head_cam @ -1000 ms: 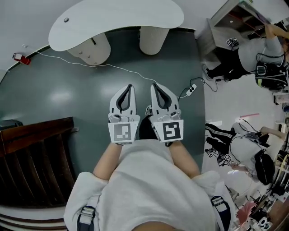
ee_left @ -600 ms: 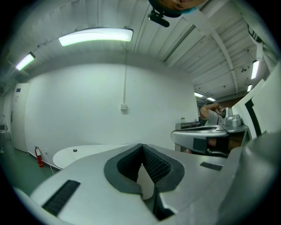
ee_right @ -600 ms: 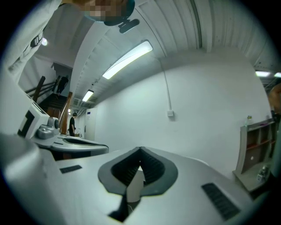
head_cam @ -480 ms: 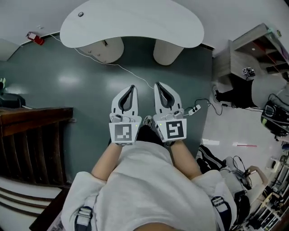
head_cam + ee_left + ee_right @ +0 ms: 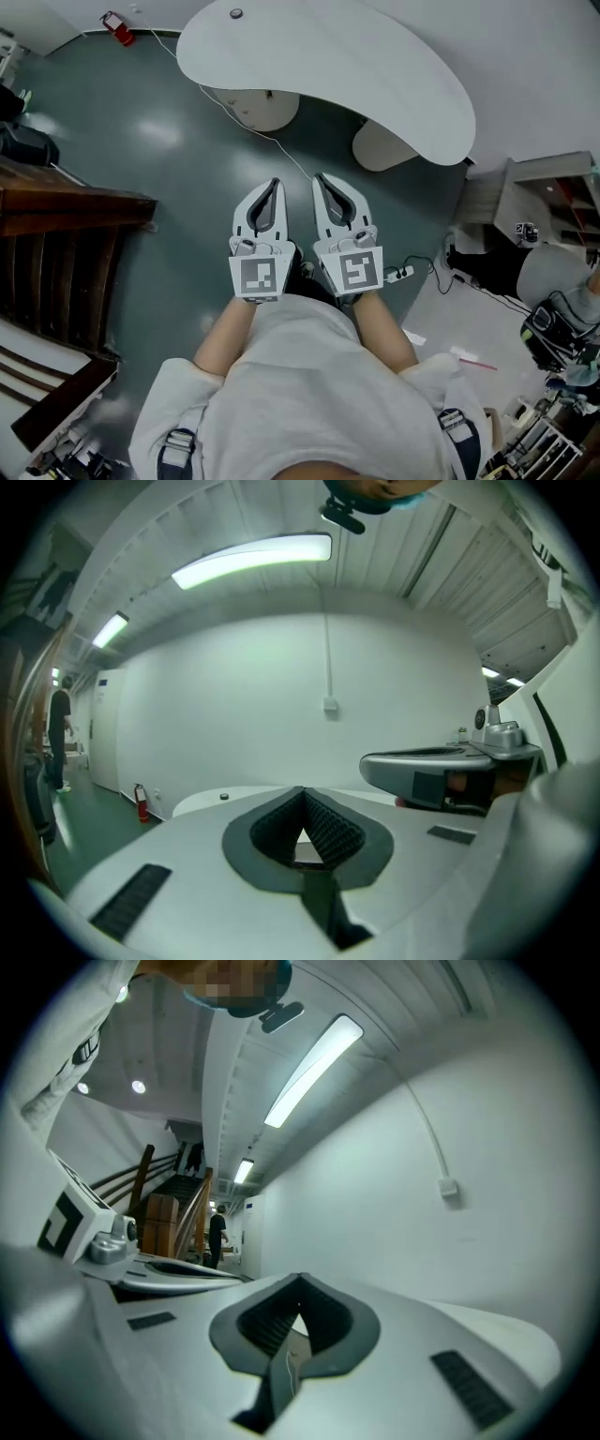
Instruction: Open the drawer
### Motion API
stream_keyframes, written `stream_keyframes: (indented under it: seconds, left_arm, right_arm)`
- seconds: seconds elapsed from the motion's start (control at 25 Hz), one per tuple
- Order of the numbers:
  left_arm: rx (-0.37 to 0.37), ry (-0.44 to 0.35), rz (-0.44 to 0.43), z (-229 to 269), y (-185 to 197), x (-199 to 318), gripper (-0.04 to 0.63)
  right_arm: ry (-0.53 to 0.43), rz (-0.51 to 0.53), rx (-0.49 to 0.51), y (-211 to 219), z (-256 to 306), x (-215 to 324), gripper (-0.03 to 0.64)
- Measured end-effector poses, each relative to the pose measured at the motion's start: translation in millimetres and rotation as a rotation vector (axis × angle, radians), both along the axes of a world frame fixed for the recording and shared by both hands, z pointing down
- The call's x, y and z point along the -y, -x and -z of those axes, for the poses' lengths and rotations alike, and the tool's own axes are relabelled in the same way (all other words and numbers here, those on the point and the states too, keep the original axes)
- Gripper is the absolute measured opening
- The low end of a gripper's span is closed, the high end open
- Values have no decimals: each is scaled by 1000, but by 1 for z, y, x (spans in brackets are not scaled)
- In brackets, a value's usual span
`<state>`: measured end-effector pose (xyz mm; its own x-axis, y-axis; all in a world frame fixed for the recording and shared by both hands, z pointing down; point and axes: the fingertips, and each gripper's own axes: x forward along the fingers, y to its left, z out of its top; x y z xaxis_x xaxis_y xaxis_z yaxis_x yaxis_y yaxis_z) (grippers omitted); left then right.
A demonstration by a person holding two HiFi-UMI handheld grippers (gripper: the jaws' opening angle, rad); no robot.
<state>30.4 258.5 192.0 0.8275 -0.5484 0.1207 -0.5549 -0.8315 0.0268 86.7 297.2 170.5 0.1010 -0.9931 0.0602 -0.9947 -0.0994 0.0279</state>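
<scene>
Teal floor, white table, wooden staircase

The floor is smooth and glossy, mirroring the lights; the white table looks smooth and matt. The stair railing is dark wood. The left gripper and right gripper wear smooth white plastic (dark pads are ribbed); the sweatshirt is soft cloth.

Pedestals largely hidden under white tabletop (staircase cut at left edge)
</scene>
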Motion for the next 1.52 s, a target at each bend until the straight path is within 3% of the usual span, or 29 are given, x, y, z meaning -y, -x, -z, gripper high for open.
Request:
stream_keyframes:
  seconds: [0.68, 0.84, 0.96, 1.2, 1.52]
  left_arm:
    - [-6, 59, 210, -33, 23, 191, -5]
    - [5, 106, 251, -50, 19, 216, -5]
    - [32, 94, 283, -67, 5, 243, -5]
    - [7, 117, 414, -88, 10, 288, -5]
    - [40, 159, 455, -146, 6, 318, -5]
  right_arm:
    - [44, 245, -61, 21, -18, 214, 11]
    - [58, 309, -60, 22, -34, 248, 11]
    - [78, 347, -43, 12, -57, 279, 11]
    - [84, 435, 2, 7, -86, 328, 11]
    - [93, 524, -14, 2, -148, 367, 11]
